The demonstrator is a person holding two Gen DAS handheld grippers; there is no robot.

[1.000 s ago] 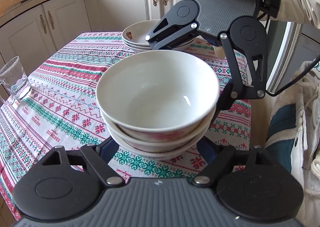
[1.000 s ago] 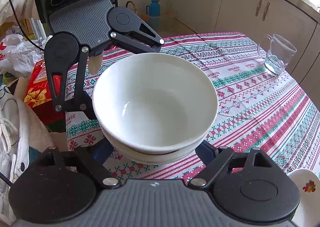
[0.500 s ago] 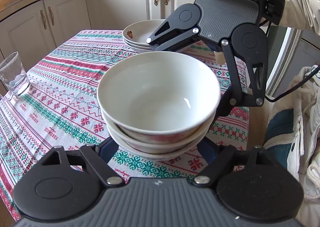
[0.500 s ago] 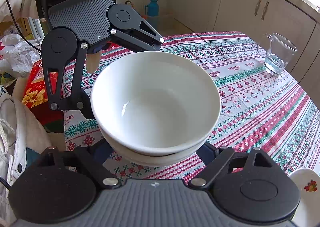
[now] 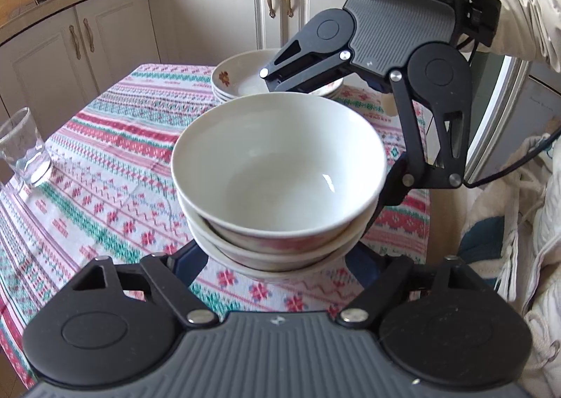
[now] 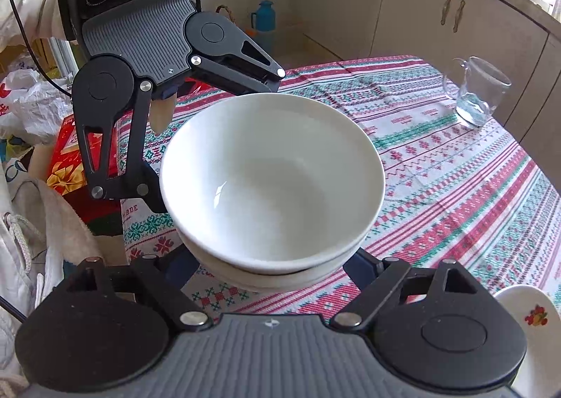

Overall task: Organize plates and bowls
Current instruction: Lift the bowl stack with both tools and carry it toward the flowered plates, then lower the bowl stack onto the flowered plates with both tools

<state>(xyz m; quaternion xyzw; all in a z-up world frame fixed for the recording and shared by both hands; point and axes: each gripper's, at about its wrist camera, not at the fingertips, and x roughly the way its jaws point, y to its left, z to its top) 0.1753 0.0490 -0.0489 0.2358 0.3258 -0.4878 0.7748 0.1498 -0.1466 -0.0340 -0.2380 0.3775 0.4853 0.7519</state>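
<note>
A stack of three white bowls (image 5: 280,166) hangs a little above the patterned tablecloth (image 5: 105,152); the lower bowls have reddish sides. My left gripper (image 5: 277,259) is shut on the stack's base, with blue fingertips (image 5: 189,259) showing on either side. From the opposite side my right gripper (image 6: 271,266) is shut on the same stack (image 6: 273,184), its tips mostly hidden under the bowls. Behind the bowls a stack of flowered plates (image 5: 238,79) rests at the table's far end. One plate's rim (image 6: 526,321) shows at the bottom right of the right wrist view.
A clear glass mug (image 5: 22,149) (image 6: 477,93) stands near one table edge. Kitchen cabinets (image 5: 210,12) run behind the table. Bags and a red box (image 6: 66,156) lie on the floor beside the table. The person's pale sleeve (image 5: 526,12) reaches in.
The table and cabinets have slid slightly in both views, while the bowl stack keeps its place between both grippers. Neither grip has changed.
</note>
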